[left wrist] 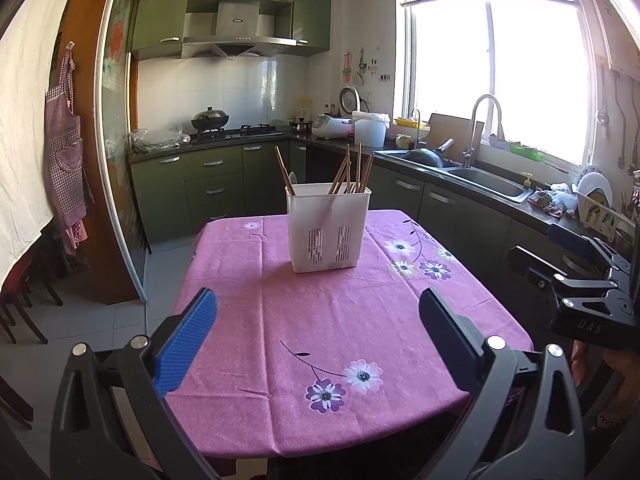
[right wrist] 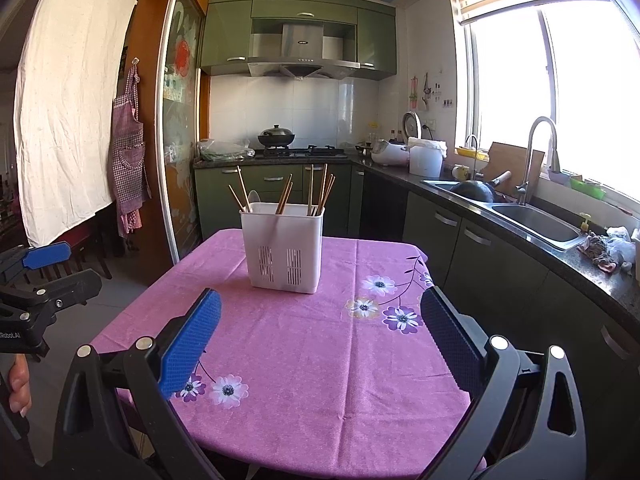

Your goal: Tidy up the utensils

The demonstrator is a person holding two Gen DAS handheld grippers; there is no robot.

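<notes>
A white plastic utensil holder [left wrist: 328,230] stands upright on the far half of a table covered by a pink floral tablecloth [left wrist: 320,340]. Its front wall carries two slotted vent panels. Wooden chopsticks [left wrist: 348,172] lean at mixed angles out of its top — one pair at the left end, the larger bunch toward the right. The right wrist view shows the same grouping [right wrist: 320,194], with a pale spoon [right wrist: 254,200] rising beside the left-hand pair. Internal dividers cannot be made out, so compartment assignment cannot be told.

The left gripper [left wrist: 318,344] is held above the near edge of the table, its jaws spread wide apart and nothing between them; the blue pad [left wrist: 186,344] of one finger faces inward. The right gripper [right wrist: 320,344] is in the same condition — released, jaws wide, empty — and also sits over the near part of the cloth, well apart from the holder. Each gripper appears at the margin of the other's view: the right one at the right edge of the left wrist view, the left one at the left edge of the right wrist view, with part of a hand [right wrist: 18,390] visible below it.

Beyond the table run green cabinets [left wrist: 216,188], a stove with a lidded wok [left wrist: 210,118], and a steel sink [left wrist: 490,184] under a bright window.
</notes>
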